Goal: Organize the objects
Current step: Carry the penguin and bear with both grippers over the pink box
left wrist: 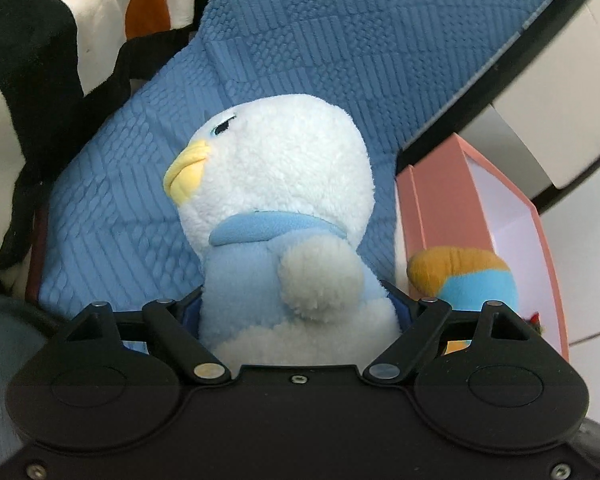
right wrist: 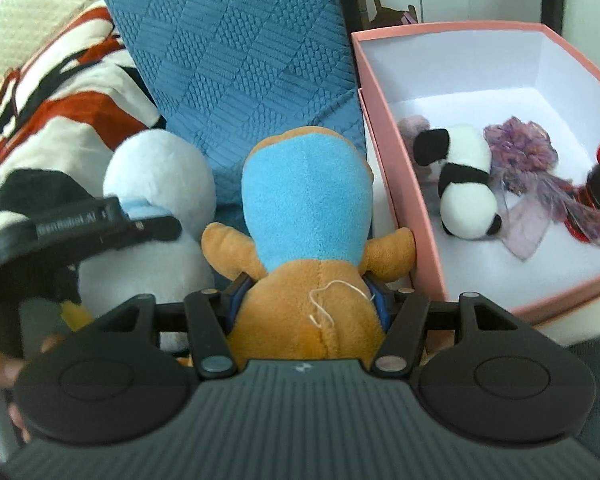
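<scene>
My left gripper (left wrist: 298, 308) is shut on a white and light-blue penguin plush (left wrist: 276, 200) with a yellow beak, held upright against a blue quilted cushion (left wrist: 340, 48). My right gripper (right wrist: 306, 296) is shut on an orange and blue plush (right wrist: 308, 216), seen from behind. That plush also shows at the right of the left wrist view (left wrist: 464, 276). The penguin (right wrist: 156, 184) and the left gripper's black body (right wrist: 80, 224) show at the left of the right wrist view. A pink box (right wrist: 388, 132) with a white inside stands open just right of the orange plush.
Inside the box lie a panda plush (right wrist: 464, 188), a purple gauze pouch (right wrist: 520, 160) and a small red and black figure (right wrist: 598, 184). A black, white and orange blanket (right wrist: 52, 112) lies at the left. The blue cushion (right wrist: 240, 60) stands behind both plushes. White furniture (left wrist: 560, 92) stands at the right.
</scene>
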